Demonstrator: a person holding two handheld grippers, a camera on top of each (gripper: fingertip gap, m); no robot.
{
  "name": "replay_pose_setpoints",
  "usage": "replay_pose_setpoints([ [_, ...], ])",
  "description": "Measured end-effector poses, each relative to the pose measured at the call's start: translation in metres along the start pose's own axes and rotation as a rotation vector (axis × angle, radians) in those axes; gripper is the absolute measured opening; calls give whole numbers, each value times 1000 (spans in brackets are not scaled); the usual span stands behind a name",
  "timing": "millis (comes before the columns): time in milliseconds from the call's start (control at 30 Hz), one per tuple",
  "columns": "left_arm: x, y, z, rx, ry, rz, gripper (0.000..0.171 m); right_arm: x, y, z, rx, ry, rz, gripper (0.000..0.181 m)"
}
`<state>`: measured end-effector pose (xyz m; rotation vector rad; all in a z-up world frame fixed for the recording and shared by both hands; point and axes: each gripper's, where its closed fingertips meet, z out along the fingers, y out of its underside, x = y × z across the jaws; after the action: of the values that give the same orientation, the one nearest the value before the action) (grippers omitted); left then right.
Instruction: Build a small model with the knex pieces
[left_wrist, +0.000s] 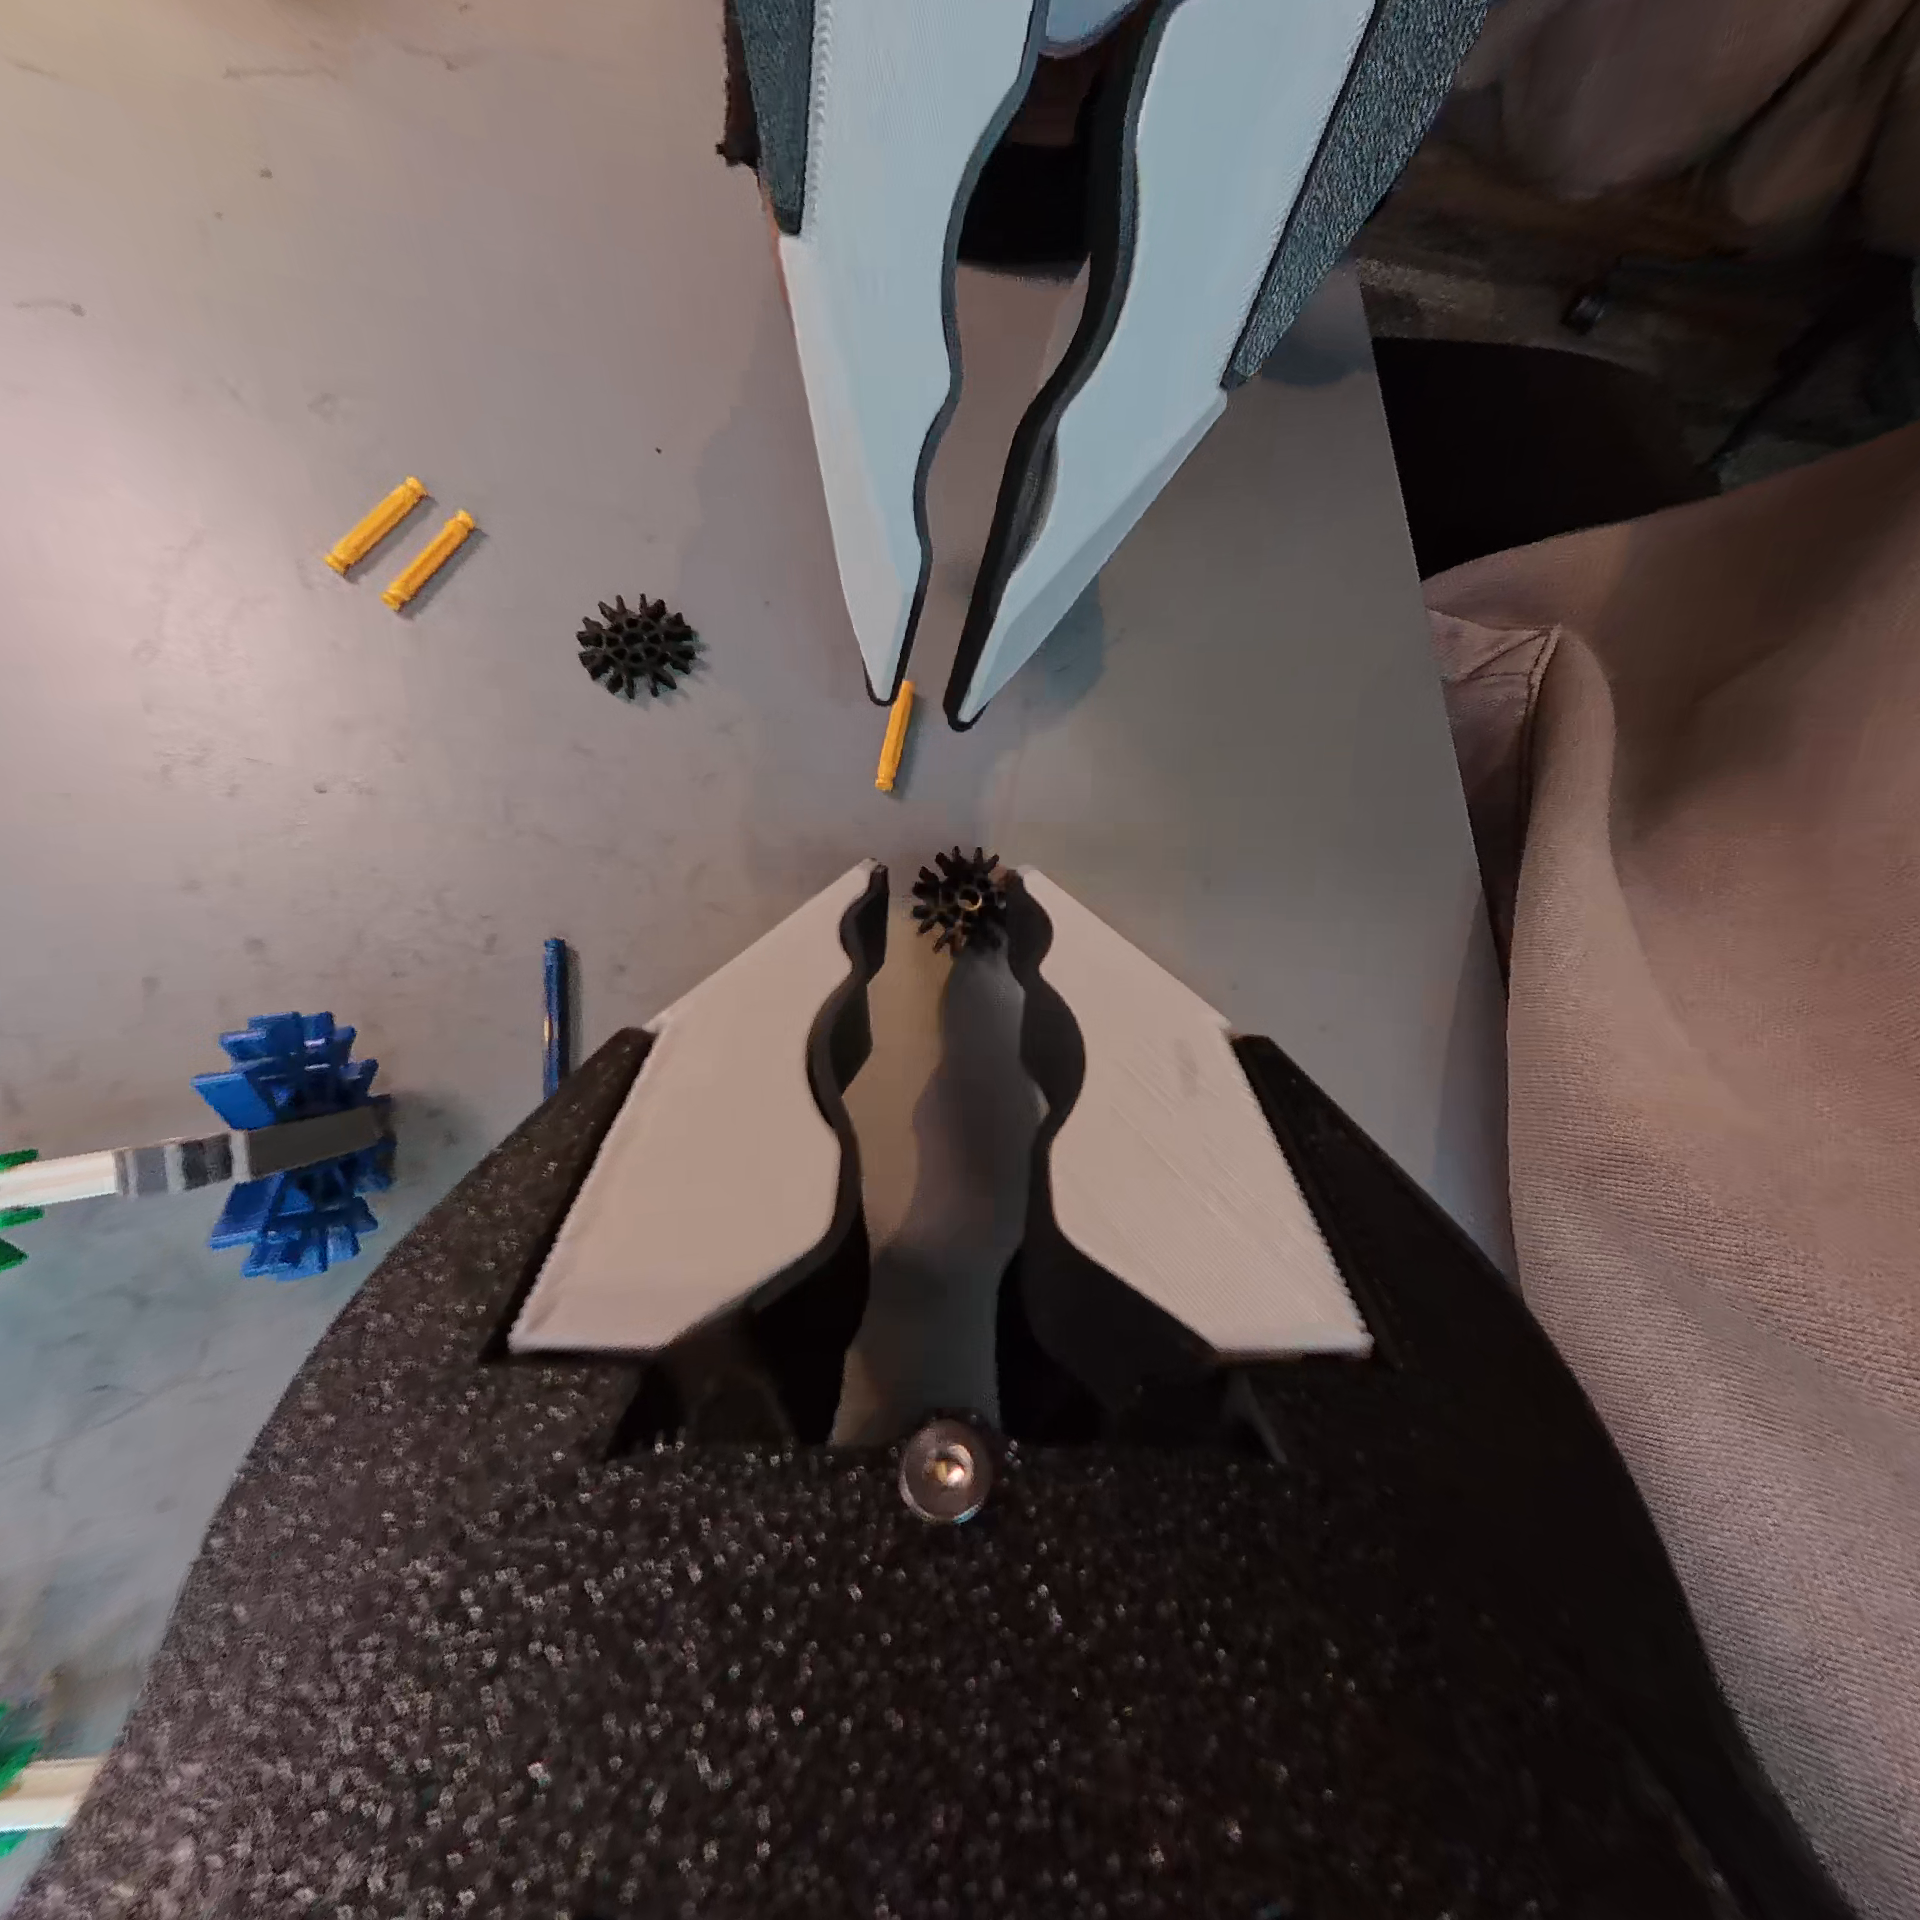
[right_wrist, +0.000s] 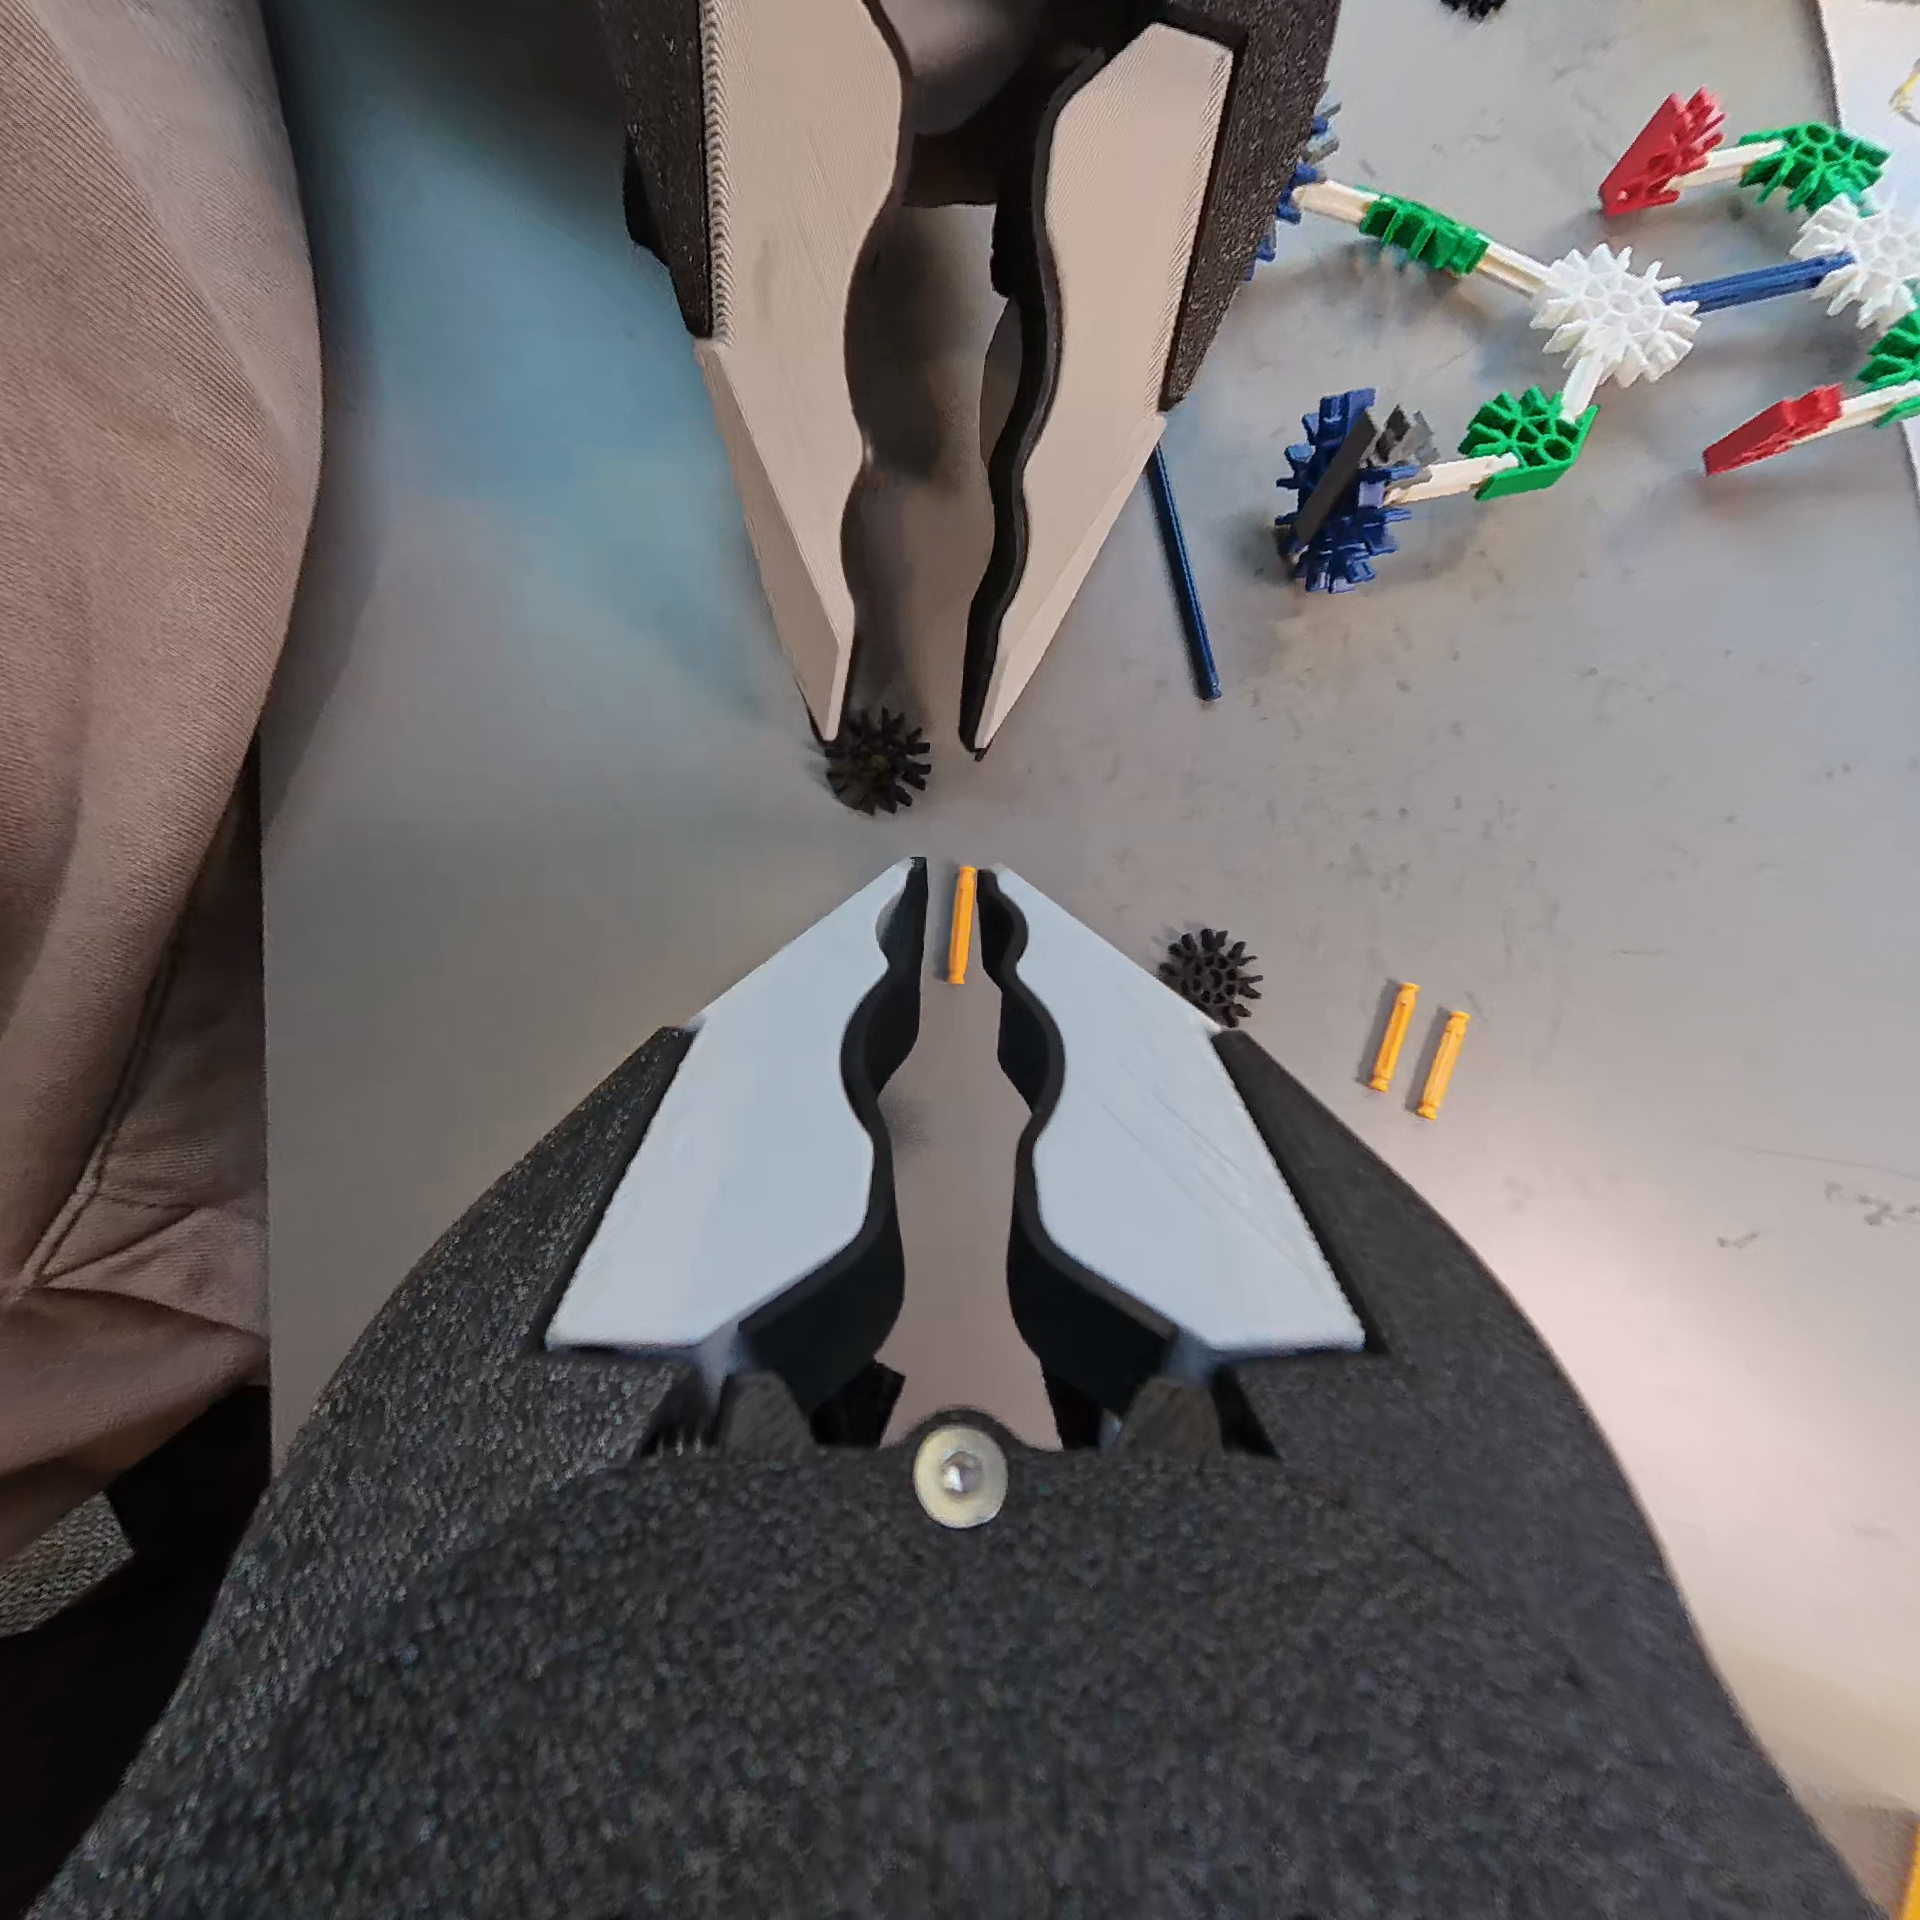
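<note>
My left gripper (left_wrist: 954, 871) stood open around a black hub (left_wrist: 957, 900) on the table (left_wrist: 312, 260); my right gripper (right_wrist: 954, 868), open too, straddled a yellow rod (right_wrist: 962, 925); I feared either small piece could slip sideways at closing.

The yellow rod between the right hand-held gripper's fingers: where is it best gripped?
Probably mid-shaft, closing across its width. The yellow rod lies flat, in line with the right hand-held gripper, with both long sides free; its ends look flared.

Blue rod (right_wrist: 1182, 577) nr gripper, toy frame (right_wrist: 1610, 312) prob blocks right
</note>
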<state>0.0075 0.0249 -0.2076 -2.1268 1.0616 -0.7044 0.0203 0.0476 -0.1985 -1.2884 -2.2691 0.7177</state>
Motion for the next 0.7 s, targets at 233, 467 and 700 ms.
replay_pose_setpoints([
  [233, 0, 8, 7, -57, -33, 43, 21, -12, -1, 7, 54, -27, 54, 10],
  [467, 0, -21, -10, 138, -79, 189, 0, -3, -13, 1, 183, 6, 206, 19],
  [700, -7, -17, -10, 112, -119, 214, 0, -2, -14, -7, 237, -22, 327, 19],
])
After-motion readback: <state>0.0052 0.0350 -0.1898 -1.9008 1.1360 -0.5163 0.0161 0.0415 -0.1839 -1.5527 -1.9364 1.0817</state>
